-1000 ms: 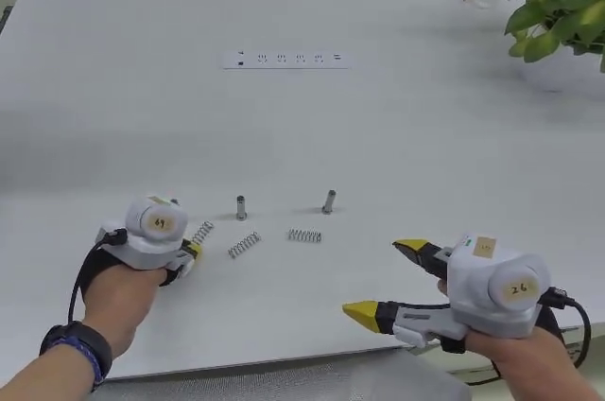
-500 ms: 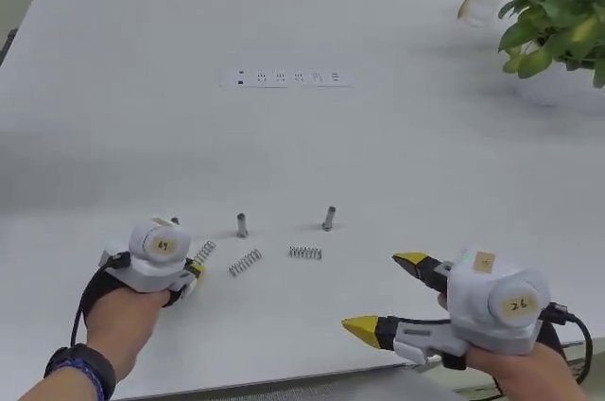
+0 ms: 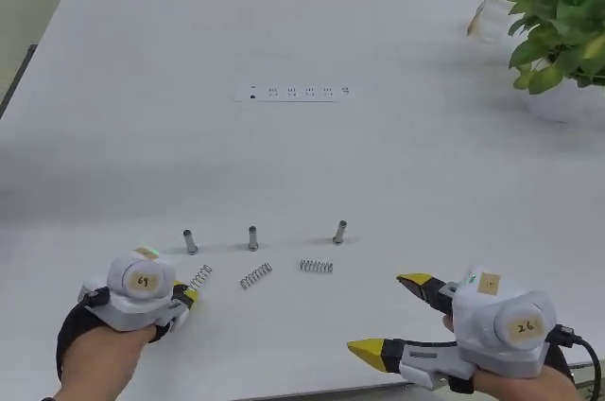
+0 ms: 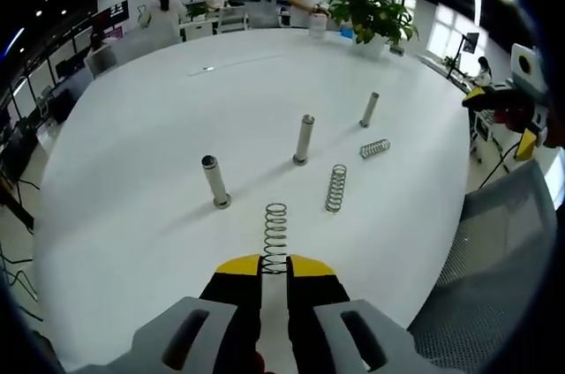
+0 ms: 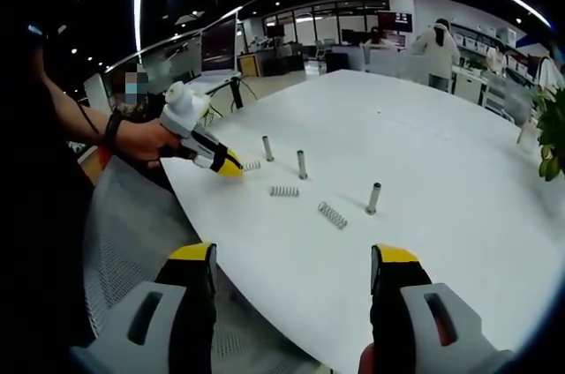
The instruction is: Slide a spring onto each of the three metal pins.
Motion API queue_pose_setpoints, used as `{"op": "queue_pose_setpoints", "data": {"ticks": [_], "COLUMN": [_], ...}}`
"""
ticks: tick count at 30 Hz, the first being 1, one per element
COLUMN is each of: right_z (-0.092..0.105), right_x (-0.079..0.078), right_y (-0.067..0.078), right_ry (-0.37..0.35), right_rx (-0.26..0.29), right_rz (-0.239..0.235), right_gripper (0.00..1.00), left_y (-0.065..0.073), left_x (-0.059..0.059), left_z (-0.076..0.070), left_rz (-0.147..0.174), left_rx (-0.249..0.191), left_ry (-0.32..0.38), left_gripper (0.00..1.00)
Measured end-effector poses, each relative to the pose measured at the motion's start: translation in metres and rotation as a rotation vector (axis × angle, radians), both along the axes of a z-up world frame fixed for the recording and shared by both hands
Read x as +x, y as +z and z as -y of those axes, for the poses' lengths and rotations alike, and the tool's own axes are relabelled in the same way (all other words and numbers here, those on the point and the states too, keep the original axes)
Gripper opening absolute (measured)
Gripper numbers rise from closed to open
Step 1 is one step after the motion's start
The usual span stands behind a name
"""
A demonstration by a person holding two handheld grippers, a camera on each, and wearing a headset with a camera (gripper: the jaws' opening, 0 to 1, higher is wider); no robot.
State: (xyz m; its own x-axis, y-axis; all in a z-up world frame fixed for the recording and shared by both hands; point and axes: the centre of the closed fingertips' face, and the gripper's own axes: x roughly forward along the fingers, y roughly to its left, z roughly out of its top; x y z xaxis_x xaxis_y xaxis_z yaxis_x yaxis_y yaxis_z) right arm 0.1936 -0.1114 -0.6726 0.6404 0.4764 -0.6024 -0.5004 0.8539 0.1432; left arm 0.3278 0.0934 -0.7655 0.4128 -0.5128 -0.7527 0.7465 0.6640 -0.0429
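Bright even overhead light, soft shadows, sharp centres, fisheye-warped edges

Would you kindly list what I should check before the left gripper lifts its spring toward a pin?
1. Left gripper shut on the end of the left spring: ok.
2. Left pin, middle pin, right pin upright and bare: ok.
3. Middle spring, right spring lying apart from the pins: ok.
4. Right gripper open, off to the side: ok.
5. Grip firm enough to lift: cannot tell.
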Motion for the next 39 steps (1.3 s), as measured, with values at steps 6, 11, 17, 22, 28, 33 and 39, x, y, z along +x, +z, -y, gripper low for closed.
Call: {"op": "queue_pose_setpoints", "data": {"ticks": [6, 11, 17, 22, 28, 33, 39], "right_z": [-0.006, -0.01, -0.013, -0.019, -0.025, -0.032, -0.044], "right_x": [0.0, 0.002, 0.003, 0.005, 0.008, 0.012, 0.012], "right_y": [-0.003, -0.002, -0.002, -0.001, -0.001, -0.001, 0.001], "right_ry": [0.015, 0.023, 0.032, 0.045, 0.065, 0.08, 0.121], "right_rx": [0.006, 0.011, 0.016, 0.035, 0.042, 0.048, 0.071], "right_rz": [-0.007, -0.009, -0.01, -0.013, -0.014, -0.011, -0.01], "right_gripper": [0.7, 0.7, 0.69, 0.7, 0.68, 0.68, 0.64], "left_y": [0.014, 0.028, 0.039, 0.051, 0.061, 0.071, 0.082], "left_x": [-0.006, -0.015, -0.019, -0.027, -0.038, -0.048, -0.063], "left_z": [-0.005, -0.005, -0.007, -0.002, 0.007, 0.02, 0.04], "left_rz": [0.027, 0.065, 0.081, 0.076, 0.094, 0.109, 0.128], "left_rx": [-0.015, -0.015, -0.023, -0.06, -0.06, -0.068, -0.072], "left_ry": [-0.01, -0.042, -0.062, -0.089, -0.148, -0.215, -0.31], "left_gripper": [0.02, 0.02, 0.02, 0.02, 0.02, 0.02, 0.02]}}
